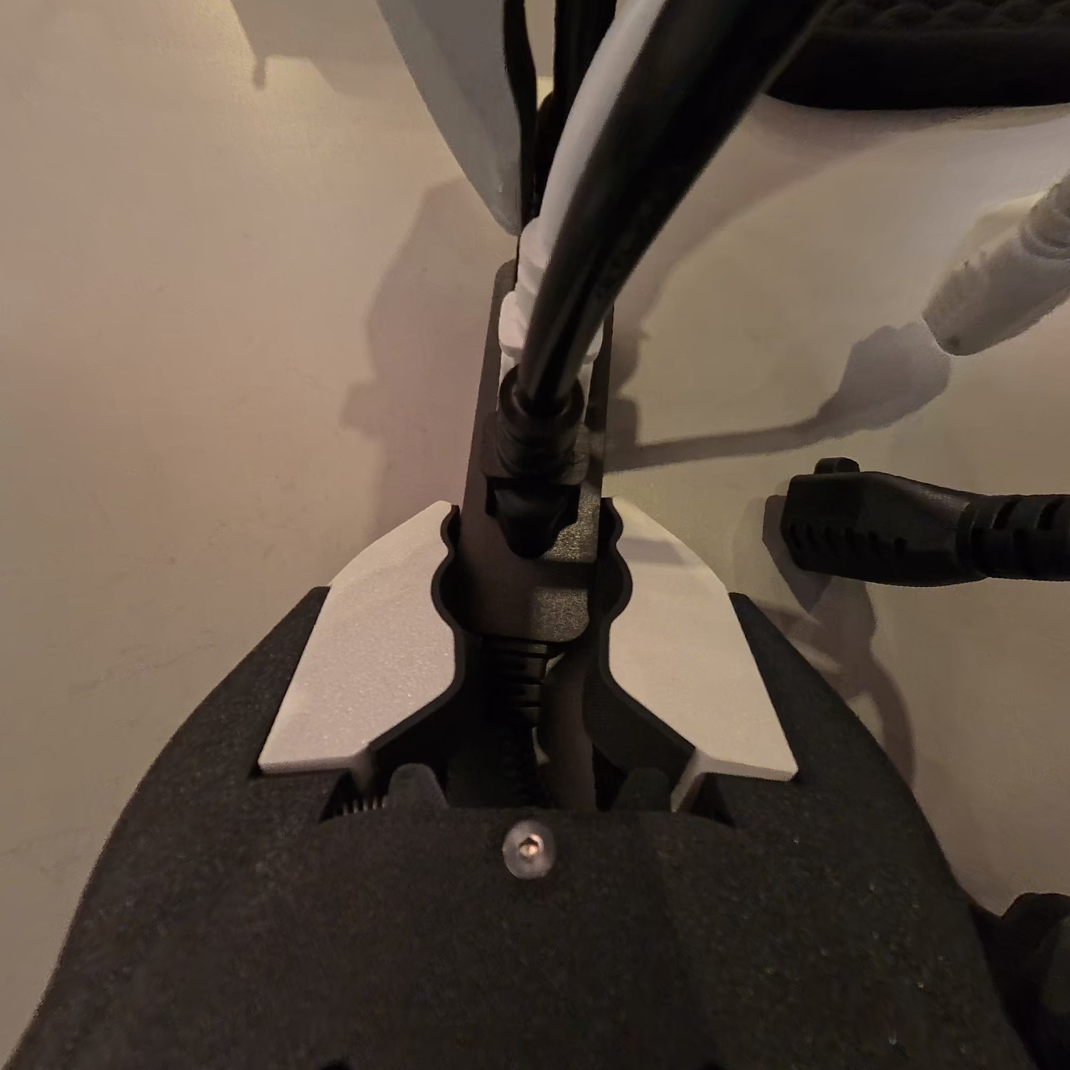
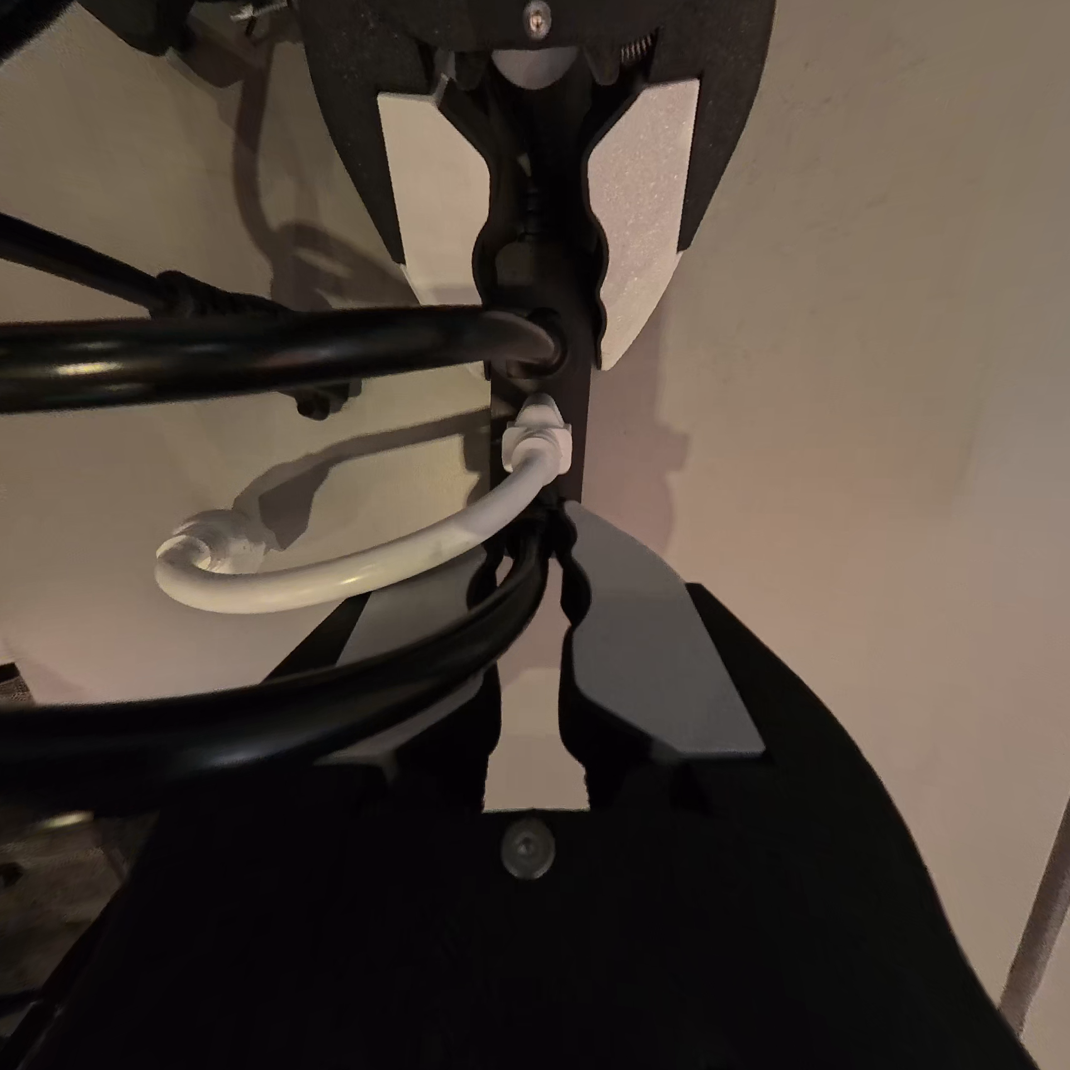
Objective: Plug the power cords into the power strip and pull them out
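Note:
A narrow black power strip [image 1: 492,556] lies on a pale table, running away from my left gripper [image 1: 530,521], which is shut on its near end. A black plug [image 1: 535,428] with a thick black cord sits in the strip, and a white plug [image 1: 515,324] sits just beyond it. In the right wrist view the strip [image 2: 579,417] runs upward with the black plug [image 2: 547,347] and the white plug [image 2: 535,434] in it. My right gripper [image 2: 550,512] is shut on a second black plug [image 2: 541,530] at the strip's other end. The left gripper [image 2: 544,347] shows opposite.
A loose black connector [image 1: 868,527] and a loose white connector [image 1: 984,289] lie on the table [image 1: 173,405] to the right of the strip. Thick black cords [image 2: 231,359] and a white cord [image 2: 347,579] loop to the left in the right wrist view. The gap from one gripper's tips to the other's is roughly 8 cm.

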